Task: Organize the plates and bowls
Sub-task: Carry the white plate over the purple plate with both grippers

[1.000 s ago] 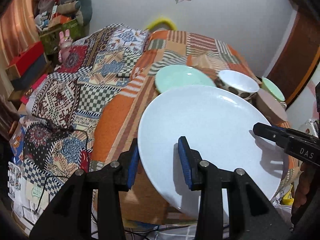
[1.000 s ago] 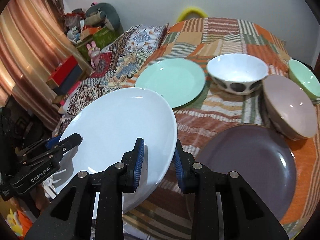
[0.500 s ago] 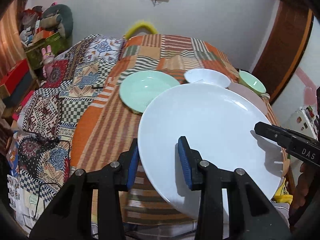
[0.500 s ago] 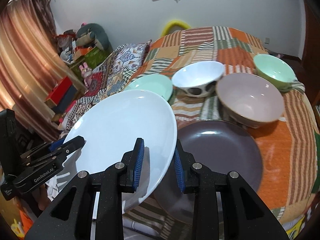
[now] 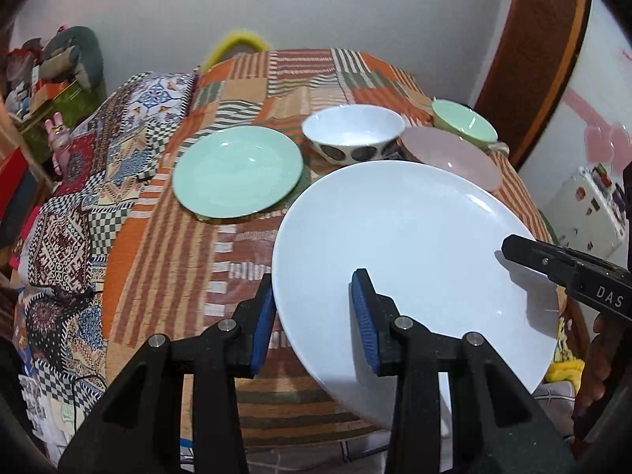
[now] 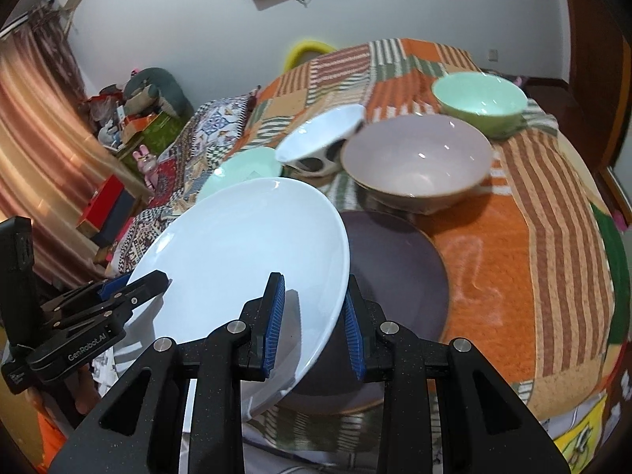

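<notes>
From the left wrist, the left tongs [image 5: 312, 316] pinch the near rim of the white plate [image 5: 410, 245], one pad under the edge and one on its face, and the right tongs [image 5: 568, 272] reach onto the plate's far-right rim. The plate is held tilted in the air above the counter [image 5: 166, 245]. Beyond the plate lie the green plate [image 5: 237, 173], the spotted bowl [image 5: 353, 132], the pink bowl [image 5: 454, 156] and the green bowl [image 5: 464, 122], each on its own. From the right wrist, the right tongs [image 6: 312, 324] are narrowed on the plate's [image 6: 245, 260] right rim, the left tongs [image 6: 130, 288] grip its opposite side, and the plate hangs partly over the dark plate [image 6: 395, 276], which lies flat on the counter [image 6: 533, 245]. Behind the white plate the pink bowl [image 6: 418, 158], spotted bowl [image 6: 320, 138], green bowl [image 6: 480, 96] and green plate [image 6: 241, 170] are all unstacked. I judge the task barely begun: nothing is stacked yet, the white plate seems headed onto the dark one, and the green plate and three bowls remain.
</notes>
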